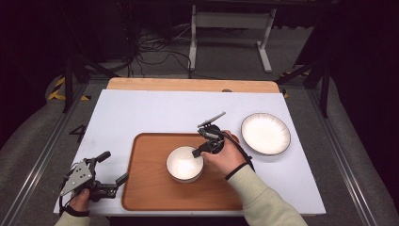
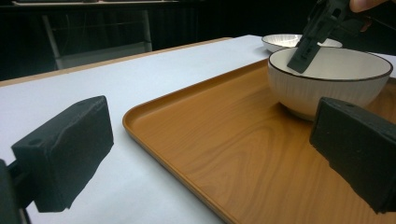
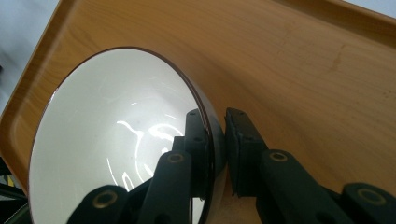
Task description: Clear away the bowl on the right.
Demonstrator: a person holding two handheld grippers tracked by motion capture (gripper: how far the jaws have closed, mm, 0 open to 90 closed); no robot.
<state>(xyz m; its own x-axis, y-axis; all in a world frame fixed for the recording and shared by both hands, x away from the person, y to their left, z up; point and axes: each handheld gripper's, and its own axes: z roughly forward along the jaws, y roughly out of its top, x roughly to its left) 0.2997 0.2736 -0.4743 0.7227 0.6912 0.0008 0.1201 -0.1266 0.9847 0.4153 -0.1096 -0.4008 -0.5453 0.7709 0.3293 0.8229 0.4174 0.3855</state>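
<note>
Nearest the high camera, a cream sleeve [image 1: 263, 197] comes in from the bottom right, its hand [image 1: 226, 155] carrying the right gripper. Largest in the scene is the white table [image 1: 155, 110], with a strip of bare wood along its far edge. On it, toward the near middle, lies a wooden tray [image 1: 150, 174] with rounded corners and a low raised rim. A white bowl [image 1: 185, 163] with a dark rim and ribbed outer wall stands upright on the tray, right of its middle. To the right of the tray, on the table itself and apart from the tray's edge, sits a white plate [image 1: 265, 133] with a dark rim. The right gripper [image 1: 198, 150] is clamped on the bowl's right-hand rim: in the right gripper view one jaw lies inside the bowl [image 3: 116, 140] and the other against its outer wall, the two nearly closed with just the thin wall pinched between them. The left gripper [image 1: 113, 168] is at the near left corner of the table, just left of the tray; its jaws stand wide apart with nothing between them, one over the table and one over the tray's near left edge [image 2: 187, 140].
</note>
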